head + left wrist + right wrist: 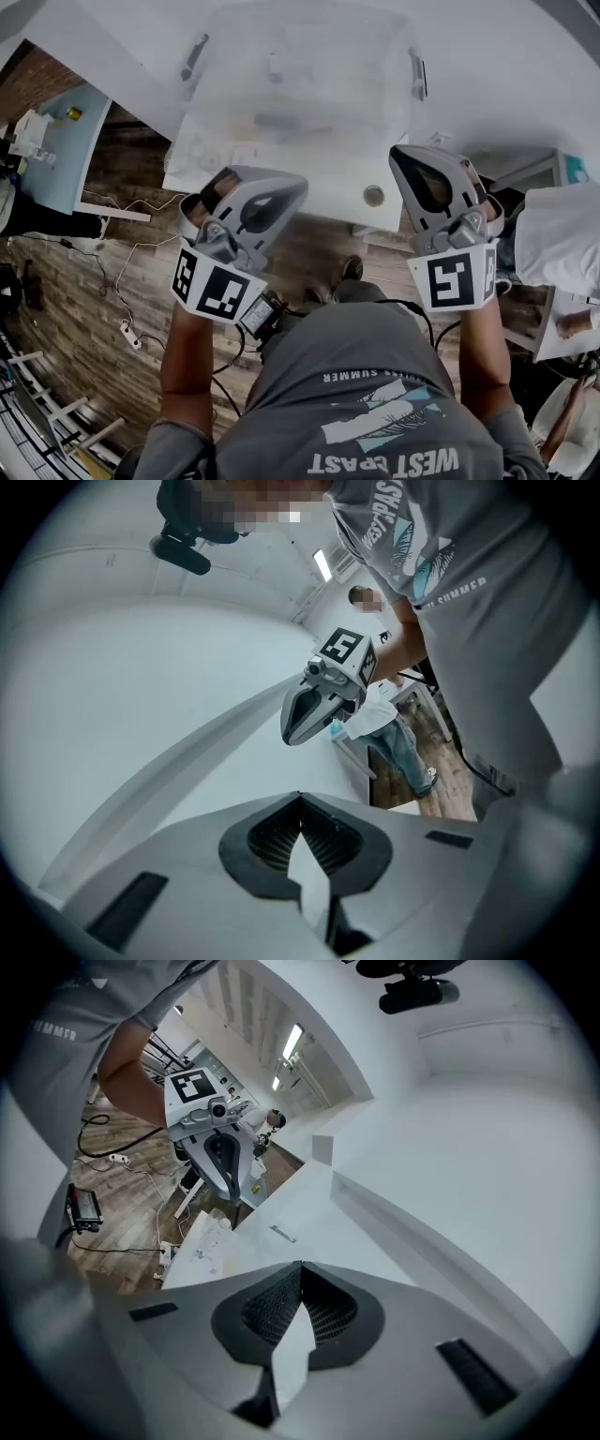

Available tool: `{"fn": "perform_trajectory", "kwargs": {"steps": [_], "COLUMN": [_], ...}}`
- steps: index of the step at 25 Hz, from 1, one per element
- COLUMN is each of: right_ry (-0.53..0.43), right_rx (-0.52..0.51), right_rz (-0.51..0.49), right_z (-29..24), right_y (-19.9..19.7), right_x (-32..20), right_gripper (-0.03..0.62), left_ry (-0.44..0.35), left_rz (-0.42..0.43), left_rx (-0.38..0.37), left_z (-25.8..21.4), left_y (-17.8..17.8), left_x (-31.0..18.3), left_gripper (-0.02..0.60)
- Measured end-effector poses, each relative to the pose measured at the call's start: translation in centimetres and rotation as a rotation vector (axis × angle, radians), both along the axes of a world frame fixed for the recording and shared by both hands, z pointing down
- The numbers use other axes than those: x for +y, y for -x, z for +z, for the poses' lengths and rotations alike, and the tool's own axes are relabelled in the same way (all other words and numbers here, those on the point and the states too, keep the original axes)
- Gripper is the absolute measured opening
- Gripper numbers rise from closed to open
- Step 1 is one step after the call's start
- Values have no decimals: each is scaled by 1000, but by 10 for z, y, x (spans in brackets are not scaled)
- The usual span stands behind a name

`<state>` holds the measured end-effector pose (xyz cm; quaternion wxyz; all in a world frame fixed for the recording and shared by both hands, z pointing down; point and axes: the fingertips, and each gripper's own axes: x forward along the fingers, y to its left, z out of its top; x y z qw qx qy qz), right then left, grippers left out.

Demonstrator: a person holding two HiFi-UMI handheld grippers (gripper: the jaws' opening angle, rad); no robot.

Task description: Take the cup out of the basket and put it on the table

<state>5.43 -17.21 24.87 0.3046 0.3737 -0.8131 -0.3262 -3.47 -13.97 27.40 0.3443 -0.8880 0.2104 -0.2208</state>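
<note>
A frosted, see-through basket [300, 84] with dark handles stands on the white table [487, 75] ahead of me. Only faint shapes show through its wall, and I cannot make out a cup. Both grippers hang in the air at the table's near edge, short of the basket. My left gripper [292, 187] is shut and empty, its tips [300, 795] meeting. My right gripper [397, 155] is also shut with nothing in it [300, 1265]. Each gripper view shows the other gripper: the right one [323, 691] and the left one [220, 1152].
A round hole [373, 195] sits in the table near its front edge. Below is wooden floor with cables and a power strip [127, 333]. A light blue table [66, 141] stands at the left. Another person [562, 244] is at the right.
</note>
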Motion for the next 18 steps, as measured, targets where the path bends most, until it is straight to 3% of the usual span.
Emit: {"fn": "perform_trajectory", "kwargs": {"steps": [9, 18], "right_ry": [-1, 5], "right_rx": [-41, -43], "right_rz": [-98, -120], "right_z": [-2, -2], "right_y": [-29, -42], "right_x": [-57, -87], "right_gripper": [11, 11], "left_ry": [-23, -7], "left_rz": [-60, -61], "left_rx": [-41, -53], "left_z": [-8, -1], "left_y": [-43, -61], "left_x": [-55, -77], "left_gripper": [9, 9]}}
